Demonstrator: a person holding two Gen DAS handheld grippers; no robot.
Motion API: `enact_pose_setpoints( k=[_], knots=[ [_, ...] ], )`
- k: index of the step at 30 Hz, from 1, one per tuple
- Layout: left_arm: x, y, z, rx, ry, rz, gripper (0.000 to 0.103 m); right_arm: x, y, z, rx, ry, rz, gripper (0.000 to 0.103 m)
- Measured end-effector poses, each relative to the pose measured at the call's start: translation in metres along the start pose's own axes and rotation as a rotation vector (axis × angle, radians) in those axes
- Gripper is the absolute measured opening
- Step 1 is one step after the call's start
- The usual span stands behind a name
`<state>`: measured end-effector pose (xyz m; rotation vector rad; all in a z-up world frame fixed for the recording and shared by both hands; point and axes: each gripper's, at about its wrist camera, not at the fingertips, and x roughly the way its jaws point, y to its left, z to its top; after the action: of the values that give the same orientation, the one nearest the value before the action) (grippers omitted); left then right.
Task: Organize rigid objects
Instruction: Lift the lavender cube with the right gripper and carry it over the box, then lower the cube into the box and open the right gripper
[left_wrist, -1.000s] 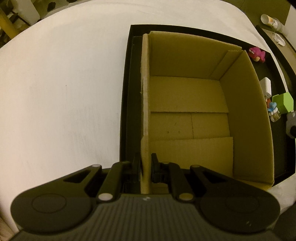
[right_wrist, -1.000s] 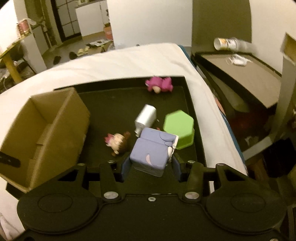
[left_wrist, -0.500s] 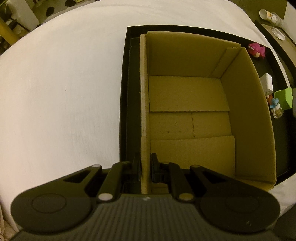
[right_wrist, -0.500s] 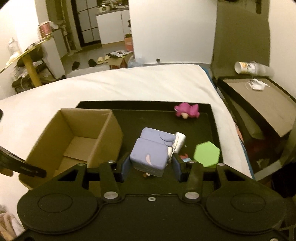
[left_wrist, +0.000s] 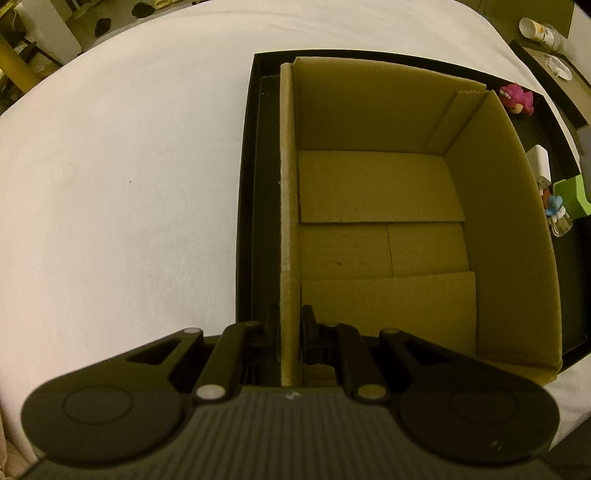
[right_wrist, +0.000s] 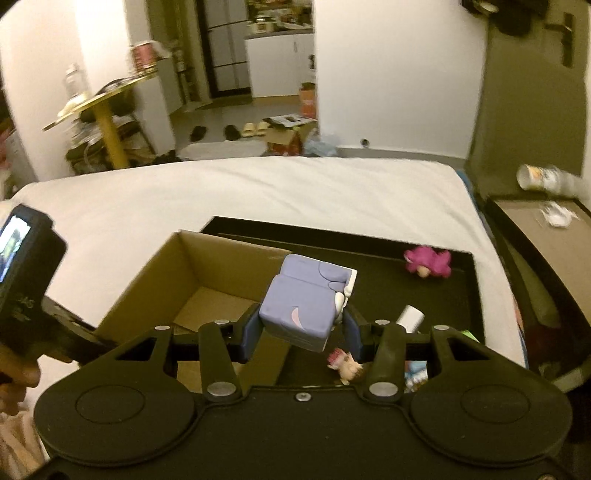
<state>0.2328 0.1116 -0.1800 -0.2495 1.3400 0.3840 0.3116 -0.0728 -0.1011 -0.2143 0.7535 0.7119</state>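
Left gripper (left_wrist: 290, 328) clenched on cardboard box wall (left_wrist: 286, 221); right gripper (right_wrist: 301, 326) grasps lilac block (right_wrist: 299, 306) between its pads (seen in right view only).

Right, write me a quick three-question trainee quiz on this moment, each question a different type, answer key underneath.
1. True or false: the cardboard box already holds a toy.
2. Multiple choice: the right gripper is shut on A) a green hexagonal block, B) a lavender cube toy, C) a pink plush.
3. Fill in: the left gripper is clamped on the box's ____.

Key
1. False: only bare cardboard flaps show inside.
2. B: its pads press the cube's two sides, and the cube is held above the black tray.
3. Wall: one finger is inside the box, one outside.
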Motion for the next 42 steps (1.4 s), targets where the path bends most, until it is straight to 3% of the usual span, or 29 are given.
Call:
enact_pose_setpoints(
  k=[16,20,27,42],
  knots=[
    [-0.004,0.004,0.003,0.004,-0.004,-0.012,0.009,0.040,0.054,0.032,-0.282,0.038,0.199,0.045],
    [-0.005,0.002,0.002,0.018,-0.015,-0.012,0.009,0.050,0.063,0.033,-0.335,0.062,0.219,0.038],
    [-0.006,0.005,0.001,0.016,-0.018,-0.029,0.009,0.062,0.071,0.028,-0.373,0.073,0.228,0.038],
    [-0.009,0.012,0.000,-0.003,-0.022,-0.037,0.009,0.082,0.084,0.017,-0.443,0.100,0.340,0.038]
  ],
)
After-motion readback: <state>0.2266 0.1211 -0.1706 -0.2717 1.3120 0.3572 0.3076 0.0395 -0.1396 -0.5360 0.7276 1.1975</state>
